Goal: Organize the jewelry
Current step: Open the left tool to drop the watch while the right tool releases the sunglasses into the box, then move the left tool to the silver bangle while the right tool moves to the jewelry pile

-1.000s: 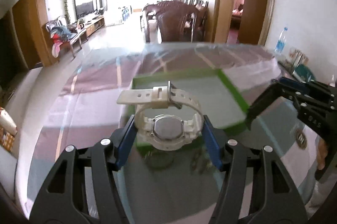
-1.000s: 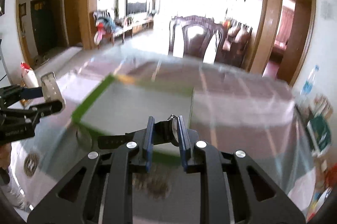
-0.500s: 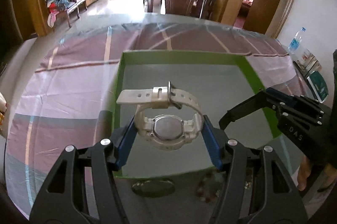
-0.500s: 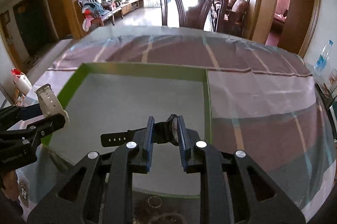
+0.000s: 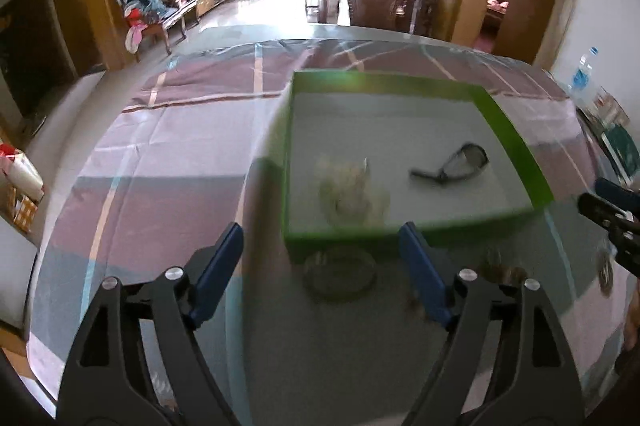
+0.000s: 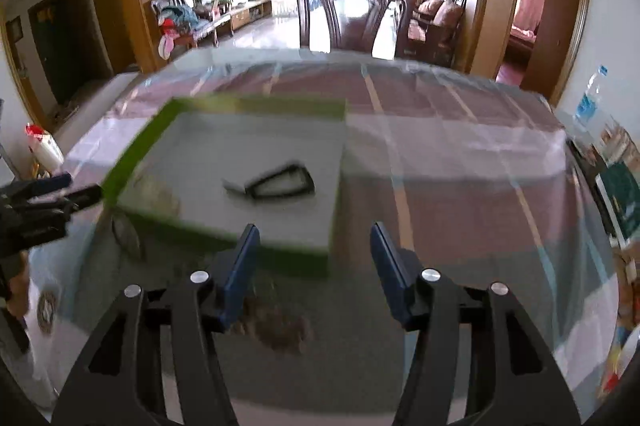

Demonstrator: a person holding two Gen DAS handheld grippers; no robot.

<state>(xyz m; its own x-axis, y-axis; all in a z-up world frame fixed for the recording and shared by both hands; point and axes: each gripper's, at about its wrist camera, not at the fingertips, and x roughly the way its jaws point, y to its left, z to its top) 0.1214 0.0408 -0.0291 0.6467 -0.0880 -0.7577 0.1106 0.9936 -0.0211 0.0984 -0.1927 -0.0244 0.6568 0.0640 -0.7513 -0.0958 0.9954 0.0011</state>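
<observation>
A green-rimmed tray [image 5: 516, 142] with a grey floor sits on the table. A white watch [image 5: 352, 192] lies blurred in its near left part and a black watch [image 5: 456, 166] lies to its right. The tray [image 6: 132, 154] and the black watch [image 6: 276, 184] also show in the right wrist view. My left gripper [image 5: 320, 266] is open and empty, just before the tray's near edge. My right gripper [image 6: 314, 266] is open and empty, near the tray's near right corner. A bangle [image 5: 340, 272] and a brown bead string [image 6: 280, 330] lie on the table in front of the tray.
The table has a purple-and-white checked cloth [image 5: 180, 154] under clear plastic. A dark wooden chair [image 6: 356, 18] stands at the far side. A water bottle [image 6: 590, 98] and books [image 6: 620, 194] sit at the right edge. A bag [image 5: 20, 174] lies at the left.
Both grippers have opened and let go of their watches, which now lie in the tray. Both grippers have drawn back toward the near side of the tray.
</observation>
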